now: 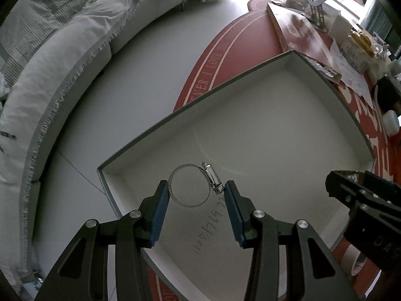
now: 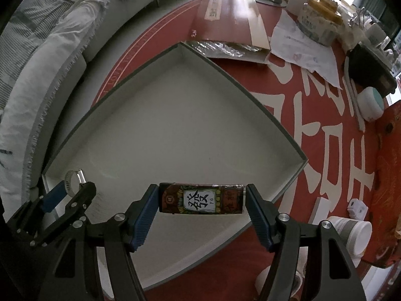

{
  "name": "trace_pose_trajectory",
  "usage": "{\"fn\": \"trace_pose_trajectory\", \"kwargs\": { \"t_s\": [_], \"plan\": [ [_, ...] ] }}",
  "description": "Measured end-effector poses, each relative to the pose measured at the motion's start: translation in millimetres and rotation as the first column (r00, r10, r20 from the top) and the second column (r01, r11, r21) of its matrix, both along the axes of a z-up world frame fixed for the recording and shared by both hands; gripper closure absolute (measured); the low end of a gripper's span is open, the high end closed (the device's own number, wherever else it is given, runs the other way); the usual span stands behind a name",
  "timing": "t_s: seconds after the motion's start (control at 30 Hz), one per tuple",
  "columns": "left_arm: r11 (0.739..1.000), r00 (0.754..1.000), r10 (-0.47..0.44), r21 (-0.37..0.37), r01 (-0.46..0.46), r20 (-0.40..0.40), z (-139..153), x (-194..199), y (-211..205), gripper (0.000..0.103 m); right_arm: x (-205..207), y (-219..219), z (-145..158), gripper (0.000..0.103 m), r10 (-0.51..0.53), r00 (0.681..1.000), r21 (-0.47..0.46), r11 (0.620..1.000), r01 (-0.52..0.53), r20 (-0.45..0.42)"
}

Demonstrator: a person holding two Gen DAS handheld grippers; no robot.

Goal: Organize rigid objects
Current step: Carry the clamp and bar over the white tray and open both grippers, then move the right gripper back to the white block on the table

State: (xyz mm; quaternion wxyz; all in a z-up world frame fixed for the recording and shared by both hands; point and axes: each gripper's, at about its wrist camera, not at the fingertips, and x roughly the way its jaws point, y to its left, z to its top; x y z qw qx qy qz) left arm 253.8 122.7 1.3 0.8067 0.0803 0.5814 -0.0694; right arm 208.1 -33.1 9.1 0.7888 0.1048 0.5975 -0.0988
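Note:
A metal hose clamp (image 1: 194, 185) lies on the floor of a shallow white box (image 1: 250, 80) near its left corner. My left gripper (image 1: 195, 193) is open, its blue pads on either side of the clamp and just above it. The clamp also shows in the right wrist view (image 2: 75, 179), beside the left gripper (image 2: 67, 195). My right gripper (image 2: 202, 198) is shut on a flat dark lighter (image 2: 201, 199) with a white label bearing a Chinese character, held above the box's (image 2: 263, 105) near edge. The right gripper's body shows in the left wrist view (image 1: 363, 200).
The box sits on a round red table (image 2: 325, 135) with white characters. A brown envelope (image 2: 225, 12), papers, a dark container (image 2: 371, 70), a white jar (image 2: 369, 102), paper cups (image 2: 351, 230) and a tape roll (image 1: 356, 260) surround it. A grey sofa (image 1: 50, 87) curves to the left.

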Motion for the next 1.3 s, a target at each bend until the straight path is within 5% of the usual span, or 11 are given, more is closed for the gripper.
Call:
{"fn": "trace_pose_trajectory", "kwargs": {
  "t_s": [0.43, 0.47, 0.53, 0.6, 0.77, 1.1, 1.3],
  "plan": [
    [1.000, 1.000, -0.011, 0.024, 0.010, 0.015, -5.4, -1.7, -2.9, 0.051, 4.1, 1.8, -8.2, 0.033, -0.006, 1.000, 0.009, 1.000, 0.006, -0.018],
    [0.999, 1.000, -0.014, 0.032, 0.014, 0.019, -6.2, -3.5, -4.5, 0.048, 4.4, 1.7, -9.3, 0.033, -0.007, 1.000, 0.013, 1.000, 0.007, -0.022],
    [0.999, 0.999, -0.023, 0.042, 0.022, 0.031, -6.0, -4.2, -6.4, 0.021, 5.7, 2.1, -10.8, 0.028, -0.009, 1.000, 0.018, 1.000, 0.010, -0.026],
    [0.999, 0.999, -0.032, 0.035, 0.030, 0.038, -5.3, -5.9, -7.7, 0.020, 5.5, 2.1, -10.8, 0.006, -0.016, 1.000, 0.018, 1.000, 0.016, -0.024],
    [0.997, 0.998, -0.058, 0.048, 0.056, 0.029, -7.9, -10.4, -10.8, 0.000, -1.2, -0.3, -3.8, 0.005, -0.020, 1.000, 0.017, 1.000, 0.020, 0.001],
    [0.997, 0.998, -0.058, 0.044, 0.057, 0.033, -5.4, -22.7, -9.5, 0.000, -38.8, -11.3, 9.5, 0.005, -0.090, 0.996, 0.056, 0.994, 0.089, 0.012],
    [0.991, 0.991, -0.131, -0.008, 0.131, 0.031, 7.4, -61.2, -0.4, 0.000, -111.4, -9.5, 23.7, 0.005, -0.104, 0.993, 0.053, 0.993, 0.102, 0.048]
  ]
}}
